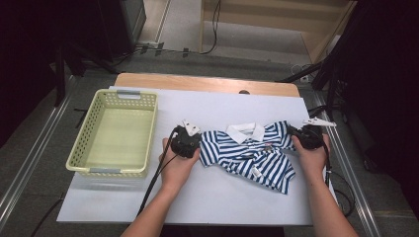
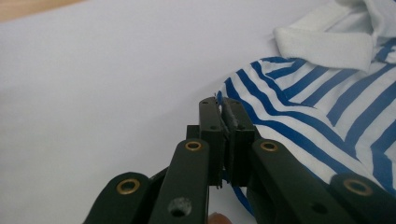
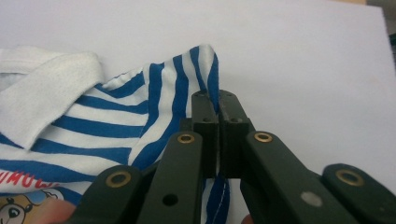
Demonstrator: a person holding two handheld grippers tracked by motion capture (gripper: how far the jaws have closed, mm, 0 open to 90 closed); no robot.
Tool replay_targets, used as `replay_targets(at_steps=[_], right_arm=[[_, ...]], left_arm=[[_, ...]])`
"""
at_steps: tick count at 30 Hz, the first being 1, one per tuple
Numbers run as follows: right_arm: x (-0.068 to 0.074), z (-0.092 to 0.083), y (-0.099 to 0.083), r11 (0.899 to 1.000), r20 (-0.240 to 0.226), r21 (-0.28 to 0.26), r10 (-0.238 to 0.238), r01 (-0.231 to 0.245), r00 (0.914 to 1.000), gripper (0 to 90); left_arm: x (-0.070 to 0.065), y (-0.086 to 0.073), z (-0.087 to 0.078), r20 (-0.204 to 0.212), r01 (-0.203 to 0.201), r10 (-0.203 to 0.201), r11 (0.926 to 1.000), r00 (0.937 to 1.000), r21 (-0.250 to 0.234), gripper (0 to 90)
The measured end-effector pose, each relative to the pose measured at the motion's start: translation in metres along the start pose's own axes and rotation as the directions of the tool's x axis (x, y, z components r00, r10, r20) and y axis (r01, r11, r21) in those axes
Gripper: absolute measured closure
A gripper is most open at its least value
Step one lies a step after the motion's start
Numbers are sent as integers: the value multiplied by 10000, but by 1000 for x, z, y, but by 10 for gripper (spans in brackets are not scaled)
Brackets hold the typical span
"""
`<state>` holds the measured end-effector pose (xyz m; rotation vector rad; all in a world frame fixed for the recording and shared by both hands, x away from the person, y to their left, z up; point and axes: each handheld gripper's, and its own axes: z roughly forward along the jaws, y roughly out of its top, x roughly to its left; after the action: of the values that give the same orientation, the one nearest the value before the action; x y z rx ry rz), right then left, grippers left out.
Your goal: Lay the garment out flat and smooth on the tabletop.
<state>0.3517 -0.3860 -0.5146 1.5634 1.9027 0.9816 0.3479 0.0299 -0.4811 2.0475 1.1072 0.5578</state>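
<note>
Both grippers, left (image 2: 223,122) and right (image 3: 218,122), are clamped on the sleeve edges of the small blue-and-white striped polo shirt (image 1: 249,153) lying crumpled on the white table sheet (image 1: 207,197). Thin bites like that could slip out if it's pulled taut or lifted.

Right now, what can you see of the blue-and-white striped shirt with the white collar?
The blue-and-white striped shirt is small, of soft knit-looking fabric, with a white fold-down collar and a cartoon print on the chest. It lies rumpled and front-up on the white table sheet, right of the pale green plastic basket. The left gripper is shut on one sleeve edge, the right gripper on the other.
</note>
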Motion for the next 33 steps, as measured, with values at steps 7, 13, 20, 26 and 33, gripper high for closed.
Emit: replay_targets(at_steps=[7,13,20,26,33], right_arm=[[-8,7,12,9997,172,-205,170,-167,9997,859],[-14,11,19,9984,488,-551,109,-82,9987,859],[-15,12,15,9979,258,-534,384,-370,9989,661],[-8,-9,12,9969,-161,-724,313,-324,9994,457],[23,-41,-7,9937,-668,-1062,-417,345,9969,432]], left_arm=[[22,32,19,-559,355,-381,9983,9977,-466,887],[36,43,35,-783,630,-659,9972,9947,-395,887],[36,37,46,-388,919,-922,9957,9950,-78,702],[19,30,25,803,590,-535,9960,9953,-676,513],[-5,14,4,2092,415,-221,9952,9776,-887,450]])
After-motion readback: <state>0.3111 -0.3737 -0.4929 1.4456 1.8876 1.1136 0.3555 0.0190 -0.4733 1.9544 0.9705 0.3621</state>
